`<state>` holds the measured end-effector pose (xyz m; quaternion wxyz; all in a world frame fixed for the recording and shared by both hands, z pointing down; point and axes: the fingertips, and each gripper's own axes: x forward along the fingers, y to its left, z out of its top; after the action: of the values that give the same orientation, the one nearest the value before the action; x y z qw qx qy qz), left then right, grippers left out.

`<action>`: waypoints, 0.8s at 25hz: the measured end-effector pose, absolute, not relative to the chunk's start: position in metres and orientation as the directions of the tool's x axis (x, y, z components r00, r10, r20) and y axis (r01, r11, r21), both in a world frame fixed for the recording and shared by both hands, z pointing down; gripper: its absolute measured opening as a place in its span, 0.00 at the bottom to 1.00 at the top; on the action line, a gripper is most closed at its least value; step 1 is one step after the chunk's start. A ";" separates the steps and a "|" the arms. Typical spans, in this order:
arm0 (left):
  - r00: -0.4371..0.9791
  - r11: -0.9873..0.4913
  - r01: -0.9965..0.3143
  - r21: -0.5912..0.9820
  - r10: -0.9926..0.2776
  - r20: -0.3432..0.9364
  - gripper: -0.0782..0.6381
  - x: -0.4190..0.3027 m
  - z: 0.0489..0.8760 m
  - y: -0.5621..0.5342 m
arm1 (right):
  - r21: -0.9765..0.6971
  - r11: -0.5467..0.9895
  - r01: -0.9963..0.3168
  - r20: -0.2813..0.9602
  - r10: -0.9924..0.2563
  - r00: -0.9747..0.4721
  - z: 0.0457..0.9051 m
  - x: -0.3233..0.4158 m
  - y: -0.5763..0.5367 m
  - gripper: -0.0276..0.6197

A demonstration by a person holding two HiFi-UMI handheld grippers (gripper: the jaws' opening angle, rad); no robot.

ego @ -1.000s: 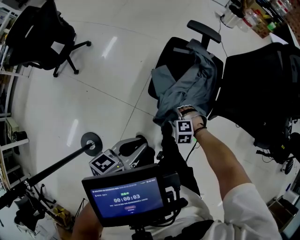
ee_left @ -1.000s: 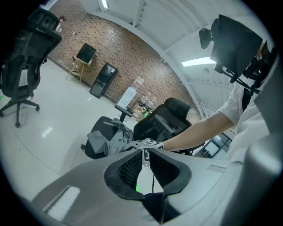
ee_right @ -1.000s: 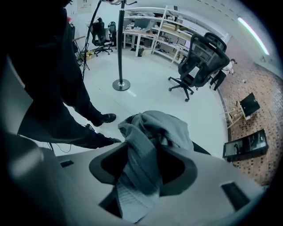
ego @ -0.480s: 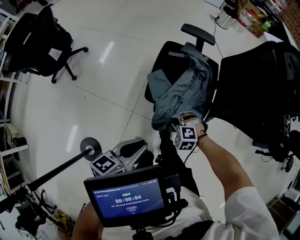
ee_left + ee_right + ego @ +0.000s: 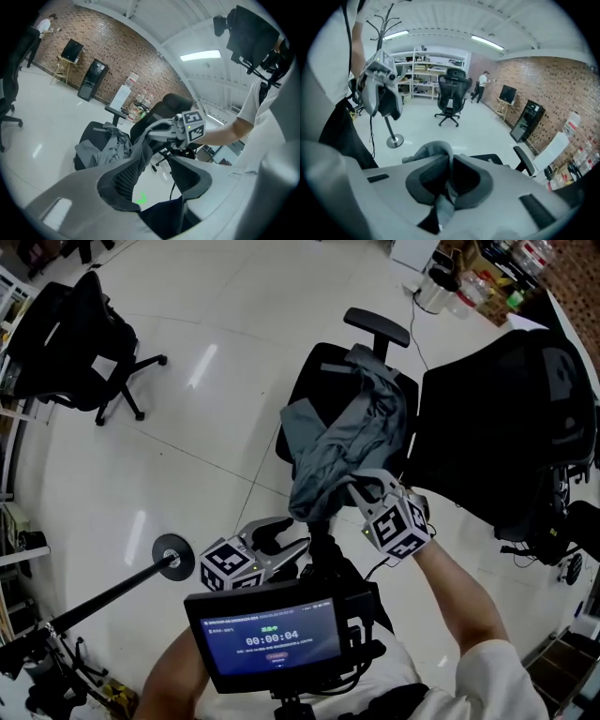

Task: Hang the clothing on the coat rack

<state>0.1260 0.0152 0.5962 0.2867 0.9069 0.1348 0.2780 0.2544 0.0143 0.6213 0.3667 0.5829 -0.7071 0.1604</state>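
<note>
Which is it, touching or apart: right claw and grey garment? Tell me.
Touching: right gripper view shows the right claw shut on a fold of the grey garment.

Glossy white floor (image 5: 216,296), black office chairs (image 5: 70,334), brick wall (image 5: 548,84), shelving (image 5: 424,77), ceiling strip lights (image 5: 487,43).

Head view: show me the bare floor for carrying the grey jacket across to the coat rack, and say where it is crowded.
Bare floor lies wide between the far black chair, the chair under the grey jacket and the coat rack base. Crowded: the right side, where the big black chair stands close beside the jacket's chair.
</note>
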 end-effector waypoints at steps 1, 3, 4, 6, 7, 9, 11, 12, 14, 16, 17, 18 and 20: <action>0.804 -0.806 0.092 0.584 0.406 0.435 0.44 0.131 0.600 0.017 | 0.204 0.249 -0.947 0.690 -0.723 -0.041 0.610 0.258 0.014 0.09; 0.796 -0.827 0.103 0.552 0.402 0.453 0.49 0.142 0.608 0.020 | 0.209 0.220 -0.953 0.666 -0.746 -0.027 0.593 0.266 0.015 0.09; 0.791 -0.840 0.110 0.531 0.398 0.466 0.52 0.147 0.611 0.021 | 0.207 0.209 -0.956 0.657 -0.754 -0.022 0.587 0.269 0.017 0.09; 0.778 -0.864 0.123 0.488 0.389 0.492 0.56 0.156 0.618 0.024 | 0.201 0.182 -0.963 0.642 -0.766 -0.011 0.576 0.277 0.020 0.09; 0.773 -0.874 0.130 0.467 0.384 0.505 0.57 0.161 0.621 0.024 | 0.198 0.166 -0.966 0.633 -0.774 -0.004 0.571 0.281 0.021 0.09; 0.767 -0.895 0.140 0.422 0.368 0.526 0.58 0.169 0.629 0.023 | 0.189 0.134 -0.973 0.609 -0.793 0.009 0.558 0.289 0.022 0.09; 0.756 -0.914 0.148 0.378 0.351 0.553 0.58 0.175 0.639 0.020 | 0.179 0.106 -0.978 0.582 -0.813 0.019 0.546 0.296 0.021 0.09; 0.744 -0.921 0.153 0.357 0.346 0.571 0.59 0.177 0.645 0.018 | 0.176 0.094 -0.980 0.570 -0.821 0.024 0.540 0.299 0.021 0.09; 0.718 -0.937 0.170 0.305 0.330 0.613 0.59 0.180 0.656 0.014 | 0.174 0.074 -0.982 0.549 -0.835 0.035 0.529 0.307 0.021 0.09; 0.692 -0.951 0.187 0.247 0.306 0.654 0.59 0.184 0.667 0.009 | 0.173 0.054 -0.983 0.531 -0.846 0.047 0.520 0.315 0.021 0.09; 0.679 -0.956 0.194 0.222 0.294 0.673 0.60 0.185 0.674 0.006 | 0.170 0.043 -0.985 0.523 -0.851 0.053 0.516 0.318 0.022 0.09; 0.665 -0.959 0.202 0.201 0.285 0.691 0.60 0.186 0.681 0.003 | 0.164 0.032 -0.986 0.514 -0.856 0.058 0.511 0.321 0.022 0.09; 0.640 -0.960 0.223 0.168 0.275 0.718 0.60 0.190 0.695 0.001 | 0.152 0.011 -0.988 0.496 -0.866 0.067 0.502 0.326 0.024 0.09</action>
<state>0.1901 0.0013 0.6950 0.0320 0.9050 0.1375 0.4013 0.3261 0.0242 0.5018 0.2360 0.6913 -0.6706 0.1296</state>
